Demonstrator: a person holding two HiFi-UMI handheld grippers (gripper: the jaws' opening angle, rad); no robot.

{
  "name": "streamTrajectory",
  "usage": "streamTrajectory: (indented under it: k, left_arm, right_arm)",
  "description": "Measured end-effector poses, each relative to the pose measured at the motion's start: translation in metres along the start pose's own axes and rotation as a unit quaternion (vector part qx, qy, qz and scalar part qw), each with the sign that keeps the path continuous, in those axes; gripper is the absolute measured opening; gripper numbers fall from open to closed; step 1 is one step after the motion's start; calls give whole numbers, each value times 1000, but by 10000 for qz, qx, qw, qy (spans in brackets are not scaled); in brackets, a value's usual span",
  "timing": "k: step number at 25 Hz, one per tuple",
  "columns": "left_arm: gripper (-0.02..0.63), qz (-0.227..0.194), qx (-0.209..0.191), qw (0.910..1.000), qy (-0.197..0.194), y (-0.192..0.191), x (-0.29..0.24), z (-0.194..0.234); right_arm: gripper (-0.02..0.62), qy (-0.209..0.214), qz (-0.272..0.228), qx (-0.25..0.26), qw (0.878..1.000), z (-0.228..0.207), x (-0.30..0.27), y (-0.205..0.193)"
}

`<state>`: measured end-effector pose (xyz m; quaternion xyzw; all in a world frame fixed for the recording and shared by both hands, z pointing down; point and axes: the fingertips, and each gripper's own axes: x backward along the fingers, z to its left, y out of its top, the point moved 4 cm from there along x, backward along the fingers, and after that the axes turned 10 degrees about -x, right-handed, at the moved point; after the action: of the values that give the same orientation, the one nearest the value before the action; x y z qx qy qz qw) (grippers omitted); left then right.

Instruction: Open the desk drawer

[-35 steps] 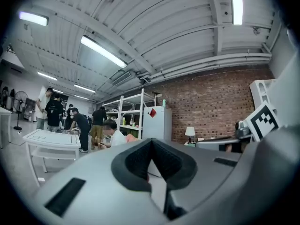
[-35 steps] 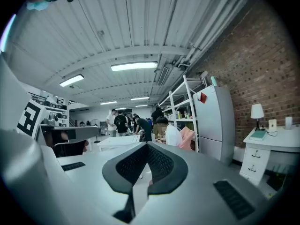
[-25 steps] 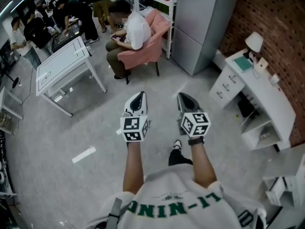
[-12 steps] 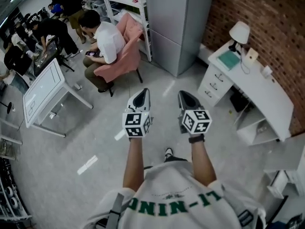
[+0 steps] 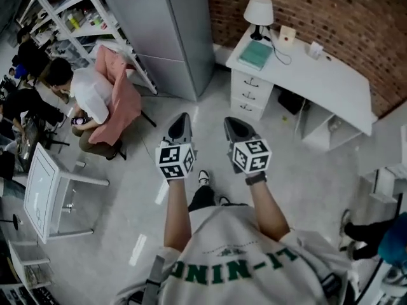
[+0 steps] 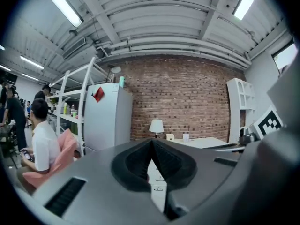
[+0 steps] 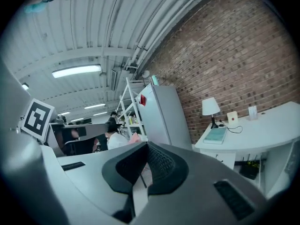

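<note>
The white desk (image 5: 331, 88) stands against the brick wall (image 5: 356, 18) at the upper right of the head view; its long axis runs along that wall, from the lamp (image 5: 259, 10) at its left end down toward the right. The drawers (image 5: 250, 94) sit in a stack of three under that lamp end; their fronts face out from the wall toward the open floor and the person, each with a small dark handle, all pushed in flush. A green book (image 5: 255, 54) lies on the desktop just beside the lamp; a tall grey cabinet (image 5: 172, 37) stands left of the desk.

The left gripper (image 5: 180, 123) and the right gripper (image 5: 233, 125) are held side by side over the floor, well apart from the desk, both pointing roughly toward the drawer end; each has its jaws pressed together with nothing between them. In the left gripper view, the drawer fronts (image 6: 158, 182) show just below the closed tips of the left gripper (image 6: 151, 142).
</note>
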<state>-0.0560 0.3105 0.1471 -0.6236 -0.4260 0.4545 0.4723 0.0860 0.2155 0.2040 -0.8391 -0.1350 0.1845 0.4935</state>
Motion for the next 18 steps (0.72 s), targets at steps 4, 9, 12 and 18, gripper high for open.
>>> streamTrajectory:
  k: [4,9,12,18]
  left_arm:
    - [0,-69,-101,9975,-699,5,-70,-21]
    - [0,-249,-234,9887,-1457,11,-154,-35]
    - [0,-310,-238,9814,-1878,15,-201,-37]
    - [0,-257,-302,9703,-2386,9,-278,-27]
  right_arm:
    - [2,-573,-170,-33,9982,-49,-8,11]
    - [2,-1259,-350,-55,9914,-104,-34,32]
    - [2,-1605,-470,-92,9859,-129,-57,50]
    - [2,-2149,-608,-176,9746,-159,-104,70]
